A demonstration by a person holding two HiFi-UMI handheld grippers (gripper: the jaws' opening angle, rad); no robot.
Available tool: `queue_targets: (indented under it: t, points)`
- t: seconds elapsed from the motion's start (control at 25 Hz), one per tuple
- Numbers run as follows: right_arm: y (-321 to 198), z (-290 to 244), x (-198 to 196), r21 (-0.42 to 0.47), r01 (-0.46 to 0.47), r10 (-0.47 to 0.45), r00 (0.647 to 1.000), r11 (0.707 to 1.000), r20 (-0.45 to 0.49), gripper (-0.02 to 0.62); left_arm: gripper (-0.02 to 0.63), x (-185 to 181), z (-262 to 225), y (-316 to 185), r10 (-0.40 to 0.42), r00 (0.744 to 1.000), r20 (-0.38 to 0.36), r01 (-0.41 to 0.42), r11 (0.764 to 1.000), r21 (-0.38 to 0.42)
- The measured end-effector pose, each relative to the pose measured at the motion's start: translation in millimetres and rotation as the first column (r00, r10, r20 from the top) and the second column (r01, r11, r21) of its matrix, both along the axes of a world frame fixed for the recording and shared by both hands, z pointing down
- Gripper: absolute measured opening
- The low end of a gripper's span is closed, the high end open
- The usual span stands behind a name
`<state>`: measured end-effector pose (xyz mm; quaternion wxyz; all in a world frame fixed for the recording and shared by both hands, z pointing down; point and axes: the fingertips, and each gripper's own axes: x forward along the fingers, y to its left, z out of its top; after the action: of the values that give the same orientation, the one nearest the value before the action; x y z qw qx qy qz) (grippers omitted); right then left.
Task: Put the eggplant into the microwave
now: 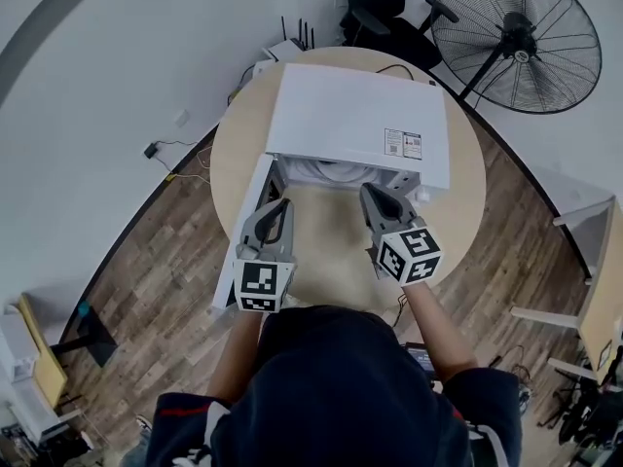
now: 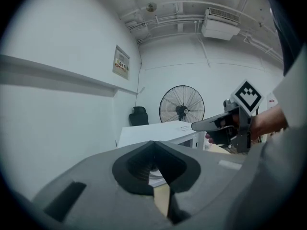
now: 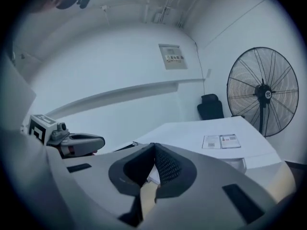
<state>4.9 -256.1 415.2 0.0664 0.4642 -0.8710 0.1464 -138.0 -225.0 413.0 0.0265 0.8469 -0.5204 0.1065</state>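
Observation:
No eggplant shows in any view. The white microwave (image 1: 360,115) stands on the round wooden table (image 1: 241,134), and its door (image 1: 245,233) hangs open to the left. What lies inside its cavity is mostly hidden from above. My left gripper (image 1: 280,205) hovers in front of the opening, near the door, its jaws shut on nothing (image 2: 153,143). My right gripper (image 1: 375,195) is level with it on the right, also shut and empty (image 3: 154,145). Each gripper sees the other: the right gripper (image 2: 195,125) and the left gripper (image 3: 98,143).
A large black standing fan (image 1: 516,37) is beyond the table at the right, and a black office chair (image 1: 384,17) stands behind the microwave. Cables and a router lie on the floor at the far left. The table's front half (image 1: 331,241) lies between the grippers.

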Motion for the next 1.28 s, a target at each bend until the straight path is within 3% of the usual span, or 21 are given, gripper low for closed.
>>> queue_targets:
  t: [0.44, 1.28]
  points:
    - [15, -51, 13, 0.117, -0.053, 0.049, 0.998, 0.992, 0.04, 0.012, 0.017, 12, -37, 5, 0.057, 0.998, -0.006, -0.056, 0.996, 0.075]
    - [19, -59, 11, 0.146, -0.085, 0.076, 0.995, 0.986, 0.066, 0.012, 0.017, 17, -41, 11, 0.086, 0.996, -0.002, -0.085, 0.992, 0.089]
